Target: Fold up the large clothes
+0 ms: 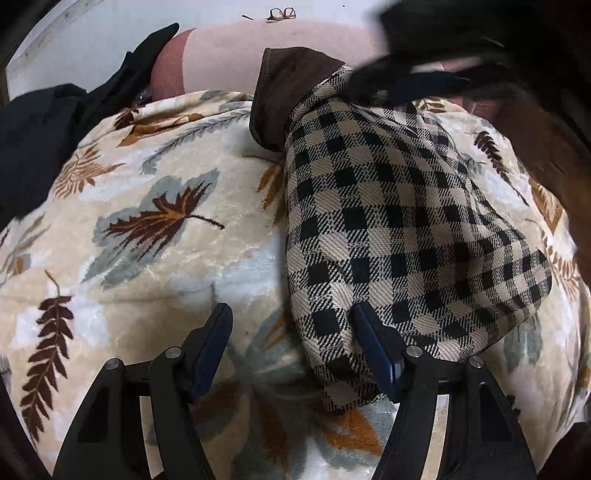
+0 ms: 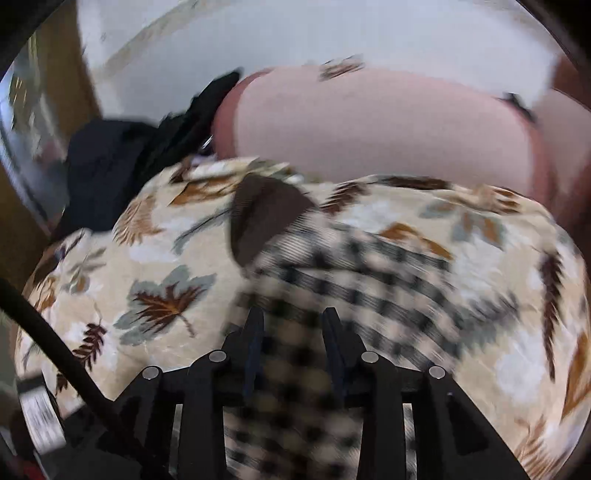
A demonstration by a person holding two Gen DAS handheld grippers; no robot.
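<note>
1. A soft blanket (image 1: 155,229) with brown and grey leaves covers the work place. Behind it sits a pink cushion (image 1: 229,55), and a pair of glasses (image 1: 281,14) lies far back on the pale floor.
2. A black cloth (image 1: 40,147) is heaped at the blanket's left edge.
3. The checked garment (image 1: 399,229), black and cream with a brown cuff (image 1: 284,88), lies on the right half of the blanket.
4. The left gripper (image 1: 293,325) has its fingers spread wide. The right-hand finger (image 1: 373,343) touches the near edge of the checked garment. The other finger (image 1: 214,332) is over bare blanket. Nothing is pinched.
5. The right gripper (image 2: 293,325) is seen in a blurry picture. Its fingers are partly apart, with checked garment lying between them. I cannot tell if they squeeze it.
6. In the left wrist view, a dark blurry shape, perhaps the right gripper, sits at the garment's far end near the cuff.
7. There is bare blanket to the left of the garment, up to the black cloth.
</note>
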